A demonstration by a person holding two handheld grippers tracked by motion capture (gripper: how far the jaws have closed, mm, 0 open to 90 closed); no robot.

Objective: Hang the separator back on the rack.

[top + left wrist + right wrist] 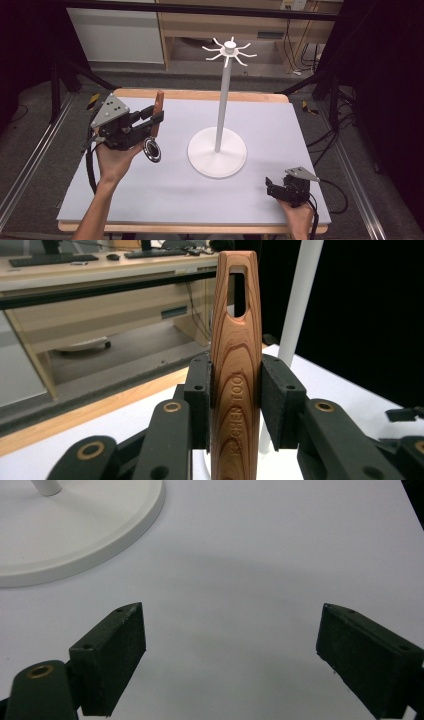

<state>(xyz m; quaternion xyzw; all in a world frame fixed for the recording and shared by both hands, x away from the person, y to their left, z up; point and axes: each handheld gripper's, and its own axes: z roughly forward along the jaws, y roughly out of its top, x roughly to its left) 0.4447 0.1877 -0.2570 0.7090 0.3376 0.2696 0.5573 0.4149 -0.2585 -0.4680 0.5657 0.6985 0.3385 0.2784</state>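
- Wooden-handled kitchen tool (158,111): held clear of the bench (125,200), over its left part, with the handle standing nearly upright.
- Tool head (152,149): a round, dark metal part at the lower end of the handle, hanging just above the bench surface in the high view.
- Handle detail: in the left gripper view the wood grain, the stamped lettering and the long hanging slot (239,294) near the top end are visible.
- Left gripper (156,118): jaws clamped on the wooden handle, one black pad (200,400) pressed to each side of it, below the slot.
- Left hand (114,160): supports the gripper from beneath; the forearm enters from the bottom left of the high view.
- Right gripper (268,186): rests low near the front right corner of the bench, jaws wide apart with nothing between them; bare bench surface shows between the pads (112,655).
- White hook stand (225,100): upright at the centre of the bench, on a round base (217,161), with a ring of hooks (229,50) at the top.
- Relation: the tool is left of the stand's pole and apart from it; the right gripper sits near the base, not touching it.
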